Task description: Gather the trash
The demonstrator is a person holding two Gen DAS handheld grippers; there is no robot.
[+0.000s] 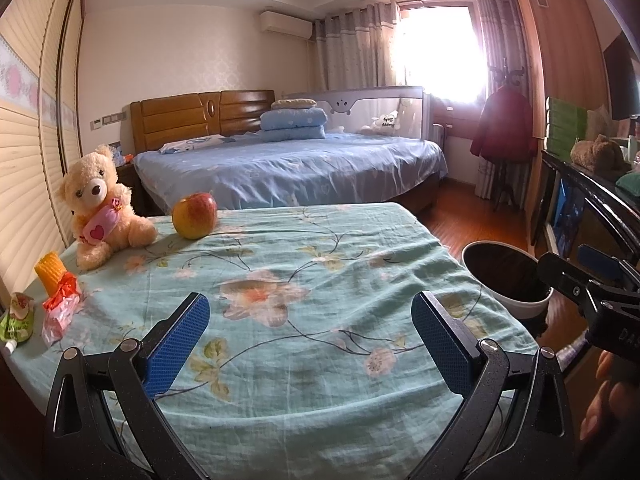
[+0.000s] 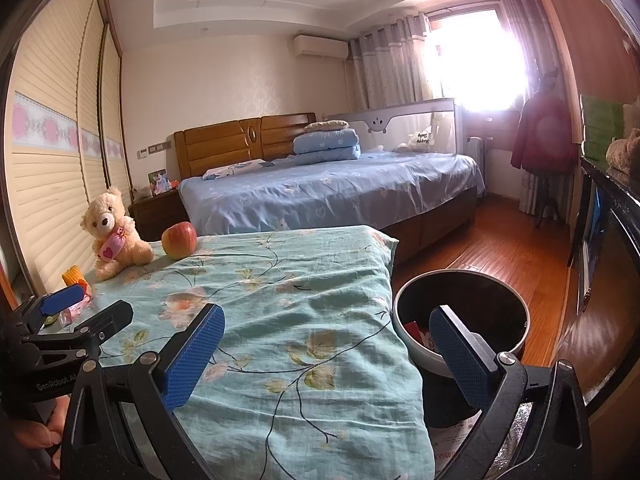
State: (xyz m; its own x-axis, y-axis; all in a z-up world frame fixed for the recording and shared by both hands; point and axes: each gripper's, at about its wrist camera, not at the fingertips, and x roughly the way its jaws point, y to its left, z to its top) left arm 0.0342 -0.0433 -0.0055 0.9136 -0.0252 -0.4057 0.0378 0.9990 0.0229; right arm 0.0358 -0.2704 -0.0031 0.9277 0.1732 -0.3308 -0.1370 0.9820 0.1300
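Note:
On the left edge of the floral-clothed table [image 1: 304,248] lie a pink-and-red wrapper [image 1: 60,312], a green pouch [image 1: 18,320] and a yellow corn-like piece [image 1: 50,272]. My left gripper [image 1: 310,320] hovers open over the cloth's middle, nothing between its blue pads. My right gripper [image 2: 326,340] is open too, straddling the table's right edge and the round bin [image 2: 460,312]. The bin [image 1: 504,272] stands on the floor to the table's right, with red and white scraps inside. In the right wrist view the left gripper's finger [image 2: 60,300] partly hides the wrapper [image 2: 74,312].
A teddy bear [image 1: 100,204] and an apple [image 1: 195,216] sit at the table's far left corner. Beyond are a blue bed [image 1: 288,168], wooden floor [image 2: 500,248], a dark cabinet [image 2: 608,240] along the right wall and a red coat [image 1: 504,124] on a stand.

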